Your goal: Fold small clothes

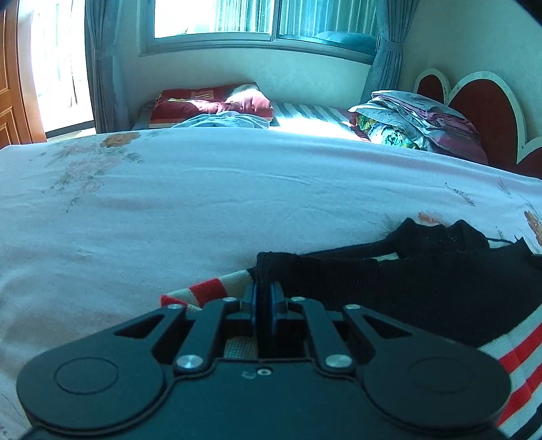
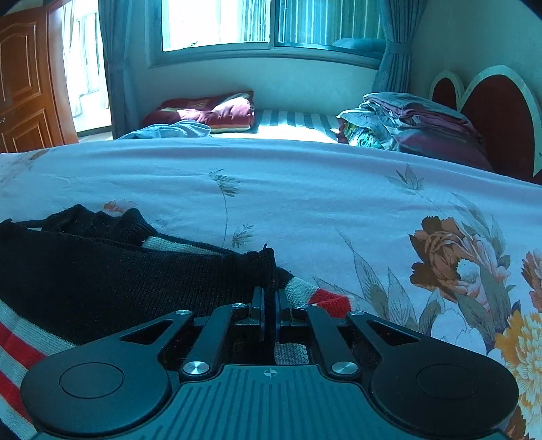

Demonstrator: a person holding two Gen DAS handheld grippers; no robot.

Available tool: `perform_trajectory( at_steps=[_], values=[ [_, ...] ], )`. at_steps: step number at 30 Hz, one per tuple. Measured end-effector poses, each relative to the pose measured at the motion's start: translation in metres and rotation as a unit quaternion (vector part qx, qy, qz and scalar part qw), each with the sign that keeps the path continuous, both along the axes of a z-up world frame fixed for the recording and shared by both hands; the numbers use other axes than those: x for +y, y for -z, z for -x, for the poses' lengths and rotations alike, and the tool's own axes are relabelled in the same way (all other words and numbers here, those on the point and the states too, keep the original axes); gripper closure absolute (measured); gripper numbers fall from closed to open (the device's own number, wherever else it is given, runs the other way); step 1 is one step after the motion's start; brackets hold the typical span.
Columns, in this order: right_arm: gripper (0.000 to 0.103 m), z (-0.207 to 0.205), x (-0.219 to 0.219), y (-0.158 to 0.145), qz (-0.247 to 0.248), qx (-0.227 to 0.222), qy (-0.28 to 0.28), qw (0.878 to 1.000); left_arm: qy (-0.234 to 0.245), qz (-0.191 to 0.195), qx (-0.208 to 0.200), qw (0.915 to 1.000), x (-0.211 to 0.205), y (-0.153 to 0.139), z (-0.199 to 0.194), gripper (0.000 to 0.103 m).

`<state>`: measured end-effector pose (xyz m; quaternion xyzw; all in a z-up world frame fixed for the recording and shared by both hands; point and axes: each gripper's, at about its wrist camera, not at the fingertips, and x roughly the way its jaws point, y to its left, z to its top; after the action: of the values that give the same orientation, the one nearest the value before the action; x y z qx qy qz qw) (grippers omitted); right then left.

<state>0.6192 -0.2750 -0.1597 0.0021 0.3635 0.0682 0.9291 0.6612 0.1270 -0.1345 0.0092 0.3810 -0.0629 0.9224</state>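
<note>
Bedroom, daylight thru a wide window w/ blue-grey curtains; work surface is a bed w/ a pale pink floral bedsheet.

Black knit sweater w/ red/white striped trim lies on the sheet directly ahead of both tongs, spanning between them: to the right of the left gripper, to the left of the right gripper. In the right wrist view the same sweater fills the lower left.

Left gripper: jaws clenched on the sweater's edge, black knit bunched up betw. the blue pads, striped band poking out to its left. Right gripper: jaws pinched close on the sweater's opposite edge, black fabric rising just ahead of the tips, striped cuff sticking out to its right.

Farther ahead of both tongs: maroon pillow under the window, light blue garment just in front of it, striped mattress patch in sun. Ahead-right: stack of folded bedding, touching the red heart-shaped headboard. Far left: wooden door.
</note>
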Motion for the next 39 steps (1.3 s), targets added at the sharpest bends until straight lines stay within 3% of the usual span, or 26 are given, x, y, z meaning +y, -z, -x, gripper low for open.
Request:
perform_trajectory(
  at_steps=[1,2,3,4,5,6,8,12,14,16,18,20,21,24,26,29,34,37,39],
  values=[
    [0.092,0.002,0.002,-0.003,0.007,-0.008,0.004,1.000,0.002,-0.007,0.006,1.0000,-0.001,-0.002,-0.001,0.087],
    [0.072,0.007,0.006,-0.010,0.025,-0.023,0.014,0.999,0.003,-0.018,0.008,0.9998,-0.003,-0.007,-0.001,0.078],
    [0.069,0.017,0.011,-0.019,0.041,-0.052,0.024,0.997,-0.001,-0.032,-0.003,0.9995,-0.005,-0.014,0.004,0.051],
    [0.069,0.024,0.016,-0.027,0.039,-0.072,0.023,0.996,-0.002,-0.043,-0.028,0.9987,-0.009,-0.022,0.013,0.042],
    [0.069,0.029,0.023,-0.034,0.027,-0.076,0.013,0.997,0.009,-0.050,-0.056,0.9971,-0.017,-0.031,0.024,0.044],
    [0.069,0.032,0.031,-0.038,0.014,-0.075,-0.002,0.997,0.023,-0.042,-0.066,0.9967,-0.027,-0.038,0.032,0.054],
    [0.069,0.034,0.058,-0.040,-0.014,-0.057,-0.051,0.997,0.076,-0.014,-0.056,0.9954,-0.055,-0.039,0.042,0.055],
    [0.069,0.028,0.111,-0.025,-0.036,-0.007,-0.123,0.992,0.144,-0.007,-0.012,0.9894,-0.112,-0.010,0.047,0.053],
    [0.069,0.026,0.120,-0.017,-0.027,0.000,-0.134,0.991,0.132,-0.001,-0.001,0.9912,-0.113,0.001,0.044,0.051],
    [0.069,0.027,0.111,-0.013,-0.004,-0.004,-0.134,0.991,0.099,-0.007,-0.015,0.9949,-0.092,0.002,0.044,0.051],
    [0.069,0.025,0.080,-0.012,0.031,-0.009,-0.072,0.997,0.047,-0.037,-0.021,0.9980,-0.059,0.004,0.045,0.053],
    [0.070,0.024,0.034,-0.007,0.033,0.005,-0.007,0.999,0.036,-0.028,-0.026,0.9986,-0.029,0.006,0.048,0.052],
    [0.069,0.023,0.020,-0.005,0.027,0.008,-0.002,1.000,0.043,-0.042,-0.030,0.9977,-0.026,0.006,0.049,0.051],
    [0.067,0.020,0.010,-0.008,0.004,0.015,-0.002,1.000,0.047,-0.056,-0.044,0.9964,-0.033,0.006,0.052,0.051],
    [0.067,0.029,0.015,-0.023,0.012,-0.009,0.021,1.000,0.033,-0.059,-0.050,0.9964,-0.039,-0.004,0.058,0.051],
    [0.067,0.058,0.035,-0.044,-0.022,-0.035,-0.017,0.999,0.052,-0.021,-0.077,0.9955,-0.061,-0.022,0.085,0.046],
    [0.067,0.084,0.106,-0.035,-0.020,-0.014,-0.127,0.992,0.109,-0.011,-0.049,0.9928,-0.118,-0.006,0.109,0.047],
    [0.067,0.089,0.122,-0.024,0.011,-0.012,-0.145,0.989,0.104,-0.013,-0.039,0.9937,-0.122,0.005,0.111,0.045],
    [0.067,0.090,0.110,-0.022,0.021,-0.009,-0.137,0.990,0.097,-0.015,-0.040,0.9944,-0.110,0.005,0.113,0.044]
  ],
)
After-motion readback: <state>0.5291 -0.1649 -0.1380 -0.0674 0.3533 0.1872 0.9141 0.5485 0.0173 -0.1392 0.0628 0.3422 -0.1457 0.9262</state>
